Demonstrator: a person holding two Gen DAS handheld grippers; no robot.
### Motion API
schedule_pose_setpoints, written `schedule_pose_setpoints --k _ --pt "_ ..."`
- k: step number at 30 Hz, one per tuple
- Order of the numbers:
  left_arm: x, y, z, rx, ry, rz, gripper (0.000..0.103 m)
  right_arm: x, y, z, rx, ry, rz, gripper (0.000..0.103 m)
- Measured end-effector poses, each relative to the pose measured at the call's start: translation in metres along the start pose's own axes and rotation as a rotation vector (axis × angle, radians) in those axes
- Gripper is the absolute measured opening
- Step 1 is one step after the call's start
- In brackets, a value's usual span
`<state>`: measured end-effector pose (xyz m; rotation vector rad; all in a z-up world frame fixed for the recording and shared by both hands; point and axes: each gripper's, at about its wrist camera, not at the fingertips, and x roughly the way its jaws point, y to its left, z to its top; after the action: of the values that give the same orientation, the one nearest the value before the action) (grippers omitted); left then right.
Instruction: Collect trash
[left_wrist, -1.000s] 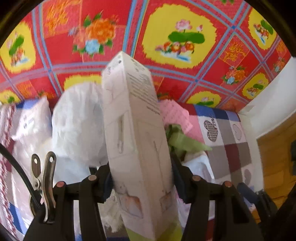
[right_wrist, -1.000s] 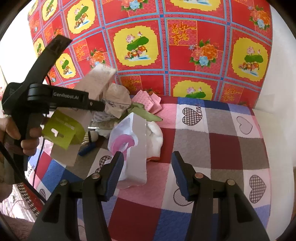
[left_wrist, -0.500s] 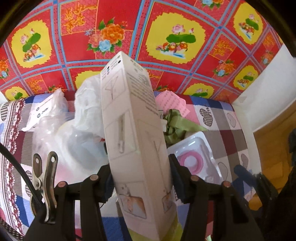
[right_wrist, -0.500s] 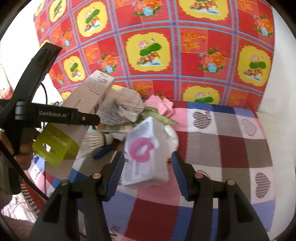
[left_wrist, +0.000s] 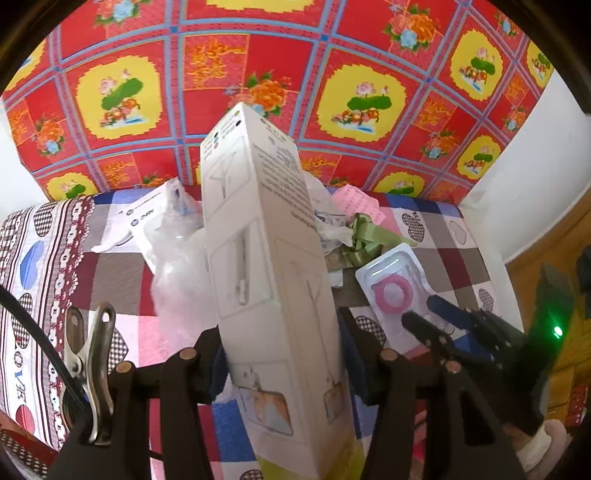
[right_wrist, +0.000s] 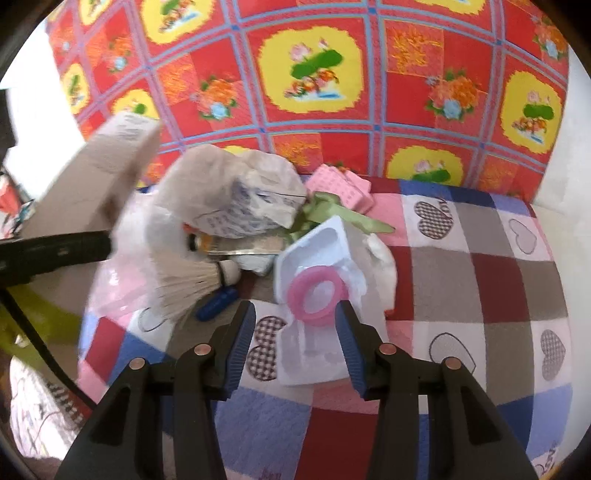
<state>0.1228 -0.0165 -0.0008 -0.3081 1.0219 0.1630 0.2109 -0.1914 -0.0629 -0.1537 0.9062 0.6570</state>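
Observation:
My left gripper (left_wrist: 282, 354) is shut on a tall white cardboard box (left_wrist: 266, 266) and holds it upright above the table; the box also shows at the left of the right wrist view (right_wrist: 99, 177). My right gripper (right_wrist: 295, 328) is open, its blue pads either side of a white plastic blister pack with a pink ring (right_wrist: 314, 291). The pack also shows in the left wrist view (left_wrist: 395, 288), with the right gripper (left_wrist: 436, 317) beside it. Trash lies in a pile: crumpled paper (right_wrist: 236, 195), a shuttlecock (right_wrist: 195, 280), a blue tube (right_wrist: 218, 302), green ribbon (right_wrist: 332, 214).
The table has a patchwork heart cloth (right_wrist: 498, 280). A red and yellow flowered cloth (right_wrist: 332, 74) hangs behind it. Clear plastic bags (left_wrist: 173, 243) lie at the left. Pink paper (right_wrist: 343, 184) lies at the back. A white wall (left_wrist: 535, 177) and wooden floor are to the right.
My right gripper has moved in closer, so the blister pack now lies between its pads. My left gripper has lifted and drawn back with the box.

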Motion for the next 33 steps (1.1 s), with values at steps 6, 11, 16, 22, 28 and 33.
schedule_pose_setpoints --k 6,11,16,22,28,33 --pt "-0.003 0.014 -0.004 -0.005 -0.002 -0.008 0.055 0.017 0.0 0.006 -0.022 0.006 -0.085 0.047" --pt "0.001 0.026 -0.005 -0.018 0.01 -0.025 0.055 0.03 -0.003 0.009 -0.019 0.021 -0.106 0.047" --pt "0.003 0.033 -0.005 -0.021 0.016 -0.042 0.055 0.037 0.001 0.012 -0.029 0.018 -0.113 0.047" --pt "0.003 0.038 -0.004 -0.016 0.016 -0.056 0.055 0.041 0.006 0.01 -0.058 0.016 -0.147 0.047" --pt "0.002 0.04 -0.005 -0.014 0.017 -0.061 0.055 0.049 0.008 0.007 -0.085 0.021 -0.193 0.044" --pt "0.001 0.041 -0.007 -0.006 0.014 -0.065 0.055 0.048 0.01 0.008 -0.092 0.01 -0.207 0.043"
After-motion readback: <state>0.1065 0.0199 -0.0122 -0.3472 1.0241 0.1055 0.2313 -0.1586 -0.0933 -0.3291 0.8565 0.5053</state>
